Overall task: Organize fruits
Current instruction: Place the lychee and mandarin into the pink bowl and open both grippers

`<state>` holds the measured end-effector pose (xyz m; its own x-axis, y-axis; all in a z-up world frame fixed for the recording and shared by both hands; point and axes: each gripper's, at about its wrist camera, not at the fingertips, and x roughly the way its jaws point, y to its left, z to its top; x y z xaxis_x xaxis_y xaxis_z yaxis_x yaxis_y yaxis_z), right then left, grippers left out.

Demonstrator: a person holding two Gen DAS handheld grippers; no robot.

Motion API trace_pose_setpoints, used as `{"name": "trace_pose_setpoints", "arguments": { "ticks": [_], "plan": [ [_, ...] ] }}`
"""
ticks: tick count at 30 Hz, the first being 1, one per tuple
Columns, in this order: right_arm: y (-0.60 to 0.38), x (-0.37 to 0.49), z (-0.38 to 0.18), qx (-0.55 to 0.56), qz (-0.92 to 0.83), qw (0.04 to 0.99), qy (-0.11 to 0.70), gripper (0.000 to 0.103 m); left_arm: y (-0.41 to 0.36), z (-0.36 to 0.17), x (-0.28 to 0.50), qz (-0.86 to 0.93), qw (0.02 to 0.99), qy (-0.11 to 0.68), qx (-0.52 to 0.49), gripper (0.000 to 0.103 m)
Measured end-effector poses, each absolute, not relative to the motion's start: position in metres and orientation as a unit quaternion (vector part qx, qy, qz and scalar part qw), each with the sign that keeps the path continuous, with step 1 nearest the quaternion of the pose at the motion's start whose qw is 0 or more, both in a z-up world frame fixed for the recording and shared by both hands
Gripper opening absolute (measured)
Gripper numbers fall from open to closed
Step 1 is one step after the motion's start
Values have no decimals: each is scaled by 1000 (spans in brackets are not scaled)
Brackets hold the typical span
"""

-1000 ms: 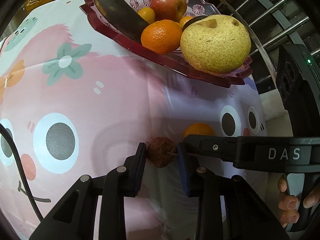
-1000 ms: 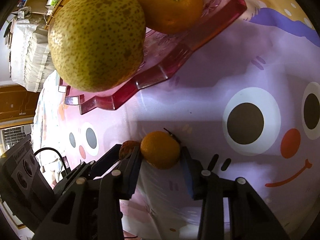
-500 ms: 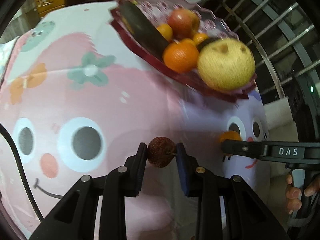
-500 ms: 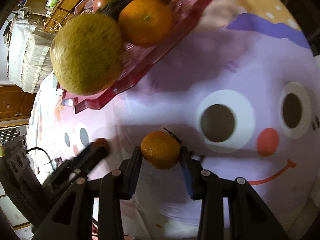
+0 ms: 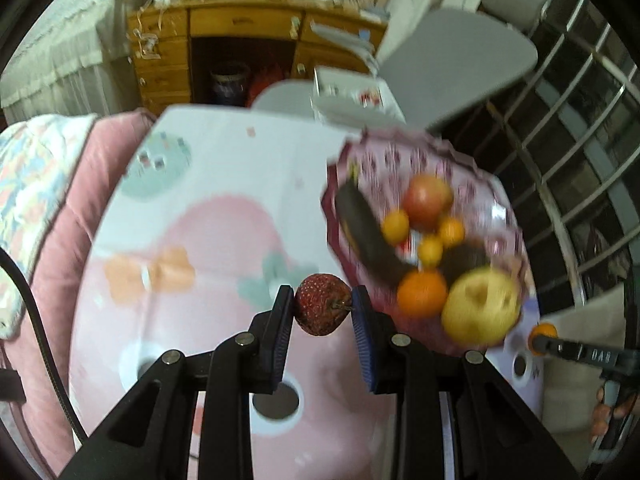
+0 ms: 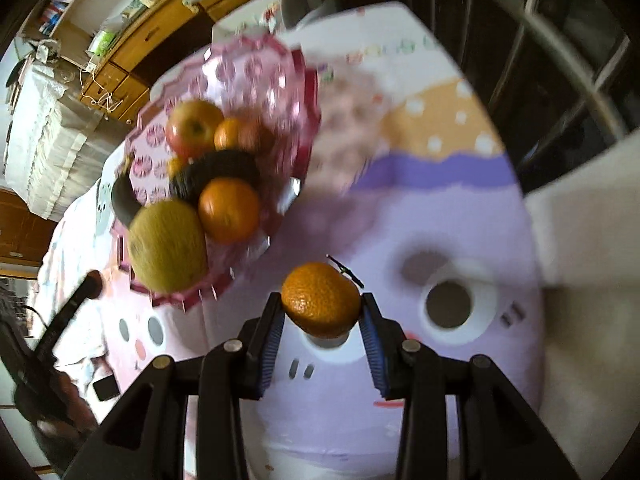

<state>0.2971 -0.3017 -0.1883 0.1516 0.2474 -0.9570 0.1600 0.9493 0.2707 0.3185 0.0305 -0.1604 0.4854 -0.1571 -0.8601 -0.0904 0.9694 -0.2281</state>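
My left gripper [image 5: 323,312] is shut on a dark red lychee [image 5: 323,310] and holds it above the table, left of the pink glass fruit plate [image 5: 404,156]. My right gripper [image 6: 322,312] is shut on a small orange [image 6: 320,300] with a stem, held above the table to the right of the plate [image 6: 256,68]. The plate holds a pear [image 5: 482,306], an orange [image 5: 422,292], an apple [image 5: 428,200], small citrus and a dark banana [image 5: 368,236]. The right gripper also shows at the left wrist view's right edge [image 5: 540,340].
The table wears a pastel cartoon cloth [image 5: 208,216]. A pink padded seat [image 5: 60,208] lies left of it. A wooden desk [image 5: 224,44] and grey chairs [image 5: 452,64] stand behind. Metal window bars [image 5: 568,120] run along the right.
Both grippers have risen well above the table with their fruits, so the plate now lies lower and farther off. The grips have not changed.
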Motion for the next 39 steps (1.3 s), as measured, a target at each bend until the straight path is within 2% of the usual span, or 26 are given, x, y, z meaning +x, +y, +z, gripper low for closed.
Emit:
{"name": "trace_pose_setpoints", "arguments": {
  "ticks": [10,19,26,30,32,35,39],
  "plan": [
    [-270,325,-155,108,66,802,584,38,12,-130,340,-47,883,448,-133,28],
    [-253,337,-160,57,98,848,517,38,-28,-163,354,-97,864,472,-145,28],
    [-250,344,-174,57,117,852,507,39,-44,-183,363,-103,851,494,-145,28],
    [-251,346,-178,59,117,852,507,40,-45,-185,365,-105,849,496,-147,33],
    [-252,345,-177,63,115,854,504,47,-46,-182,363,-105,852,493,-145,38],
    [-252,343,-174,65,111,857,499,50,-41,-177,357,-100,853,489,-149,42],
    [-251,335,-172,74,106,857,500,51,-34,-174,342,-94,853,490,-152,54]
  ]
}}
